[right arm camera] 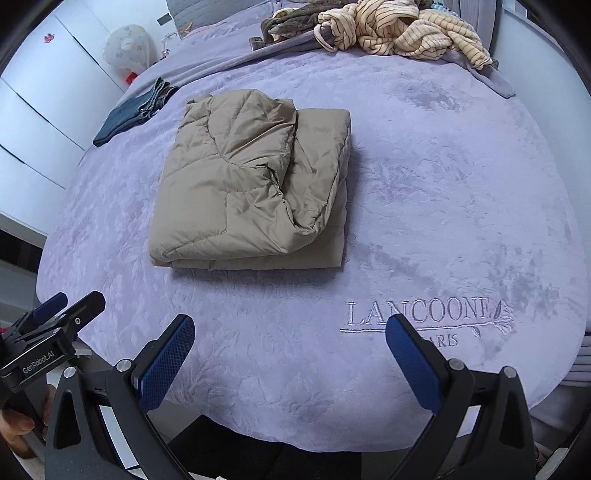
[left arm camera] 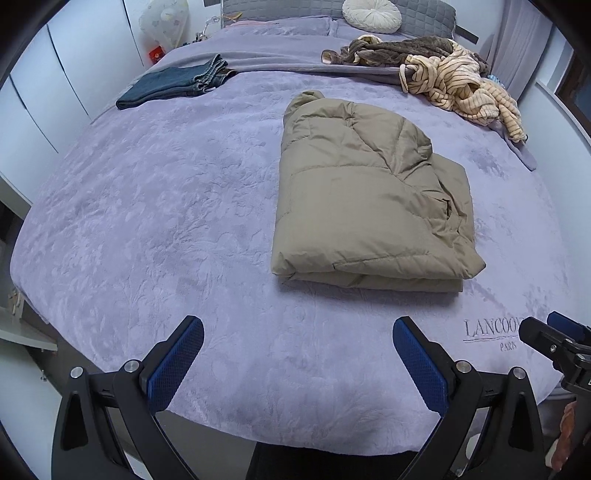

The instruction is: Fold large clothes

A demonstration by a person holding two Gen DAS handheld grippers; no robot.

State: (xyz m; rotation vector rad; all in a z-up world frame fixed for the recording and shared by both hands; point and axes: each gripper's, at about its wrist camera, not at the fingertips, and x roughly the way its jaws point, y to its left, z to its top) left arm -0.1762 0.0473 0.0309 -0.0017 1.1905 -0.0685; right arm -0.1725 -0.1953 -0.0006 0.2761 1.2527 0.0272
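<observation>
I see the tan puffy coat [left arm camera: 369, 199] folded up in the middle of the purple blanket [left arm camera: 166, 206]. My left gripper [left arm camera: 298, 363] is wide open and holds nothing. My right gripper [right arm camera: 290, 360] is wide open and empty too. Both hang over the near edge of the bed. Folded jeans [left arm camera: 173, 83] lie far back on the left. A striped pile of clothes [right arm camera: 402, 31] sits at the back right.
</observation>
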